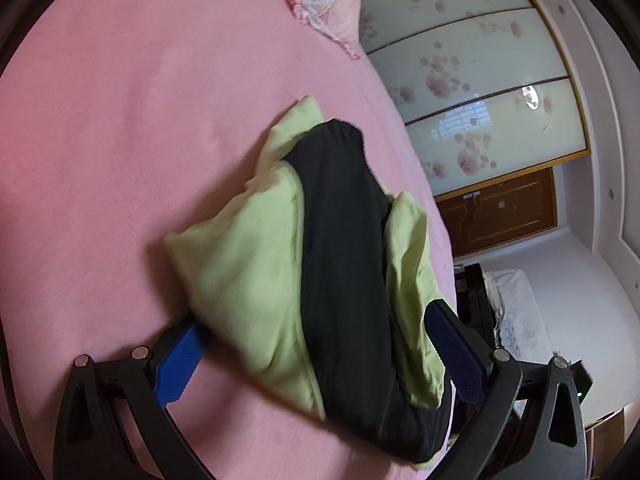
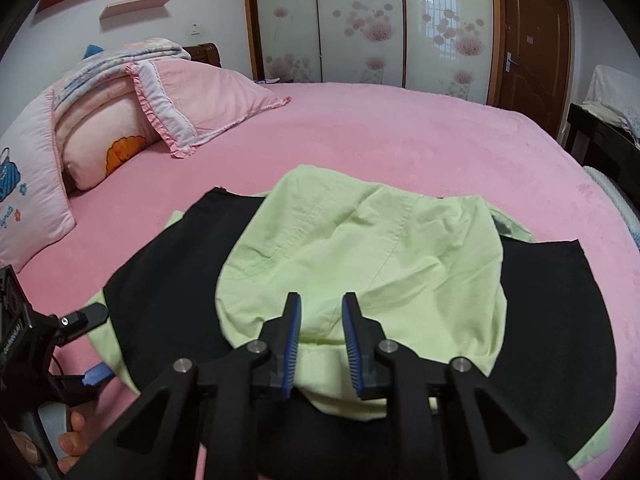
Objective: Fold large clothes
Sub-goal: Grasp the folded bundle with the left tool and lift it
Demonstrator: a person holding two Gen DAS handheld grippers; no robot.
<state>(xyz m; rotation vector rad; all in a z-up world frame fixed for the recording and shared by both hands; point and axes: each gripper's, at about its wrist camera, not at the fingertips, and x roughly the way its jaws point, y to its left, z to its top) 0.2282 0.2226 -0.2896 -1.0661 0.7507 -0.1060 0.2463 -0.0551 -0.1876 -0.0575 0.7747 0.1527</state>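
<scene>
Pink plush bedding (image 2: 400,136) covers a wide bed in a bedroom with frosted, flower-printed wardrobe doors (image 2: 360,24) and a brown wooden door (image 2: 532,40) at the far wall.

Nearest to me, my right gripper (image 2: 320,340) hovers over the near edge of the clothes with its ribbed blue pads parted and nothing between them; whether the tips touch the cloth I cannot tell. My left gripper (image 1: 320,360) is spread wide, its pads flanking the near end of the bundle, one pad low against the bedding on the left, the other at the cloth's right edge. It holds nothing that I can see.

Between and beyond the grippers lies the work itself: a pale green garment (image 2: 360,248), a thin woven cotton by its look, with a stitched seam and soft creases, doubled over a matte black garment (image 2: 160,280) that spreads flat to either side and shows green again beneath its near edge. The stack lies on the near half of the bed, just ahead of both grippers.

I judge the folding partly done: the green piece is folded once, loosely and still rumpled, while the black layer remains spread wide and needs bringing in and squaring.

Farther off on the left, frilled pink pillows (image 2: 208,96) and a folded quilt (image 2: 132,56) are heaped at the headboard.
</scene>
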